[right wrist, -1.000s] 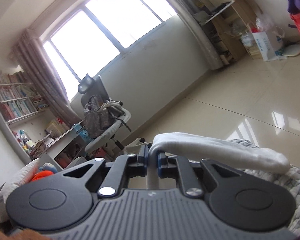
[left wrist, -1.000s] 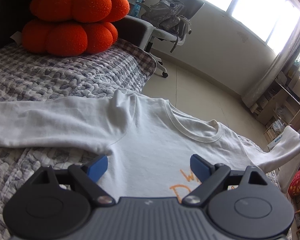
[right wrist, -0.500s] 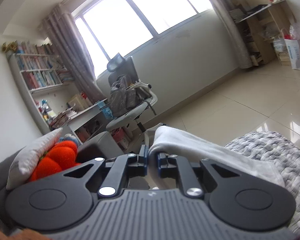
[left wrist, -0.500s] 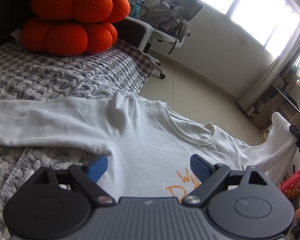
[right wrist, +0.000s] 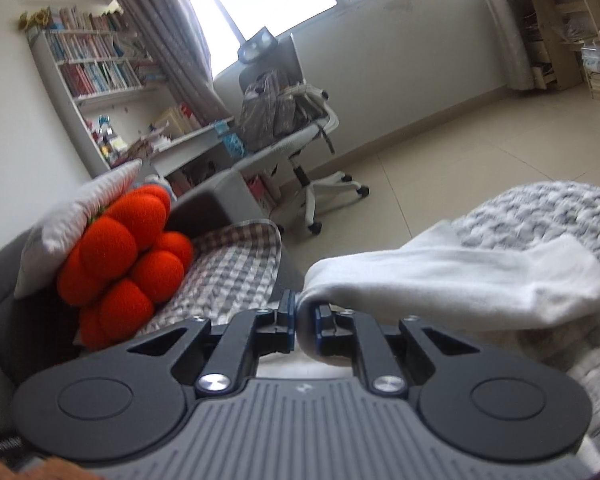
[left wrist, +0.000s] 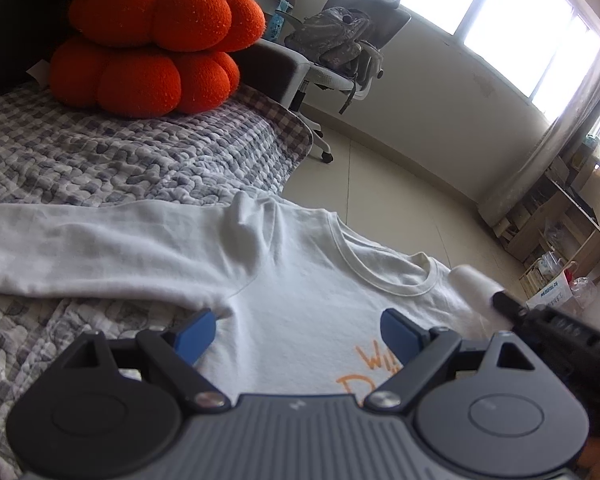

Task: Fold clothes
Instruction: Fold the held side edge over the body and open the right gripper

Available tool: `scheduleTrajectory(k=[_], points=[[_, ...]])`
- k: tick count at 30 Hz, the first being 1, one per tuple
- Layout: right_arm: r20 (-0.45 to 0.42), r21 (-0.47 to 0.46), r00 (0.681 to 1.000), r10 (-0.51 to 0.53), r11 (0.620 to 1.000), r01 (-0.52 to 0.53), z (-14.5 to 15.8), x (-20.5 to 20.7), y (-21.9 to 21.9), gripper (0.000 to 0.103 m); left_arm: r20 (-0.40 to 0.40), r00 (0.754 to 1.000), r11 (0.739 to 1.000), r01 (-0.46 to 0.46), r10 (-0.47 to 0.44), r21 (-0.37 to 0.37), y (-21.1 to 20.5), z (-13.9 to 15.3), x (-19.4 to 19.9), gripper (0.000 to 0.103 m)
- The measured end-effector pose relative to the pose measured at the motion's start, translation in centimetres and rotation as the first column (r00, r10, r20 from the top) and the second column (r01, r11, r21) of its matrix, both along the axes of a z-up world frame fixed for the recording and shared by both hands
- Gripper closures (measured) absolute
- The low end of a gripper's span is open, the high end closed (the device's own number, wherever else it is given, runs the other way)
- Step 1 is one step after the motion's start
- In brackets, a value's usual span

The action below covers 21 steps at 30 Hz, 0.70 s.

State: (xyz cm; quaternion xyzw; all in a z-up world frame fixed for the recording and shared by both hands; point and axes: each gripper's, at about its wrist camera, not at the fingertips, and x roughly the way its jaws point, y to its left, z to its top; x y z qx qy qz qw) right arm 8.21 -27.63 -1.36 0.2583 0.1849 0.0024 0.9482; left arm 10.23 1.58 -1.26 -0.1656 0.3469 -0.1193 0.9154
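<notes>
two grippers are working over a white shirt (left wrist: 300, 292) that is lying flat on the grey checked bedspread (left wrist: 112, 160), its collar toward the bed's floor-side edge. the left gripper (left wrist: 296, 334) is hovering above the chest print with fingers spread wide, holding nothing. the right gripper (right wrist: 305, 326) is pinching a sleeve (right wrist: 460, 280), lifting it. orange cushions (left wrist: 152, 44) are sitting at the bed's far corner.

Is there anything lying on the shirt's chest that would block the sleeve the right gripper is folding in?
Nothing visible does. The right gripper is shut on the sleeve, and the shirt has bare chest fabric between the collar and the orange print. The open left gripper hovers above its lower part.
</notes>
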Motion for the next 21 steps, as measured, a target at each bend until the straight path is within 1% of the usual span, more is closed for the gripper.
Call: scheduleTrajectory(k=[6,10,16,17,18,21], points=[[-0.106,0.002,0.994,0.032,0.999,-0.032,-2.7,0.6,1.3,0.091,0.005,1.000,1.000,0.000,0.000,0.003,0.1,0.2,-0.3,0.013],[-0.162,-0.006,0.986,0.036,0.999,-0.038,-3.8,1.0,1.5,0.091,0.009,1.000,1.000,-0.001,0.001,0.003,0.1,0.4,-0.5,0.013],[-0.175,-0.045,0.984,0.041,0.998,-0.050,-3.6,1.0,2.1,0.091,0.014,1.000,1.000,-0.003,0.003,0.001,0.2,0.8,-0.8,0.013],[-0.180,-0.051,0.983,0.041,0.997,-0.051,-3.5,1.0,2.2,0.090,0.017,1.000,1.000,-0.004,0.004,0.000,0.2,0.8,-0.9,0.013],[-0.186,-0.052,0.981,0.045,0.997,-0.055,-3.3,1.1,2.3,0.085,0.019,1.000,1.000,-0.003,0.003,0.001,0.2,0.9,-0.9,0.013],[-0.210,-0.032,0.976,0.049,0.998,-0.057,-2.6,1.2,2.4,0.084,0.017,1.000,1.000,-0.008,0.008,-0.002,0.1,1.1,-1.0,0.013]])
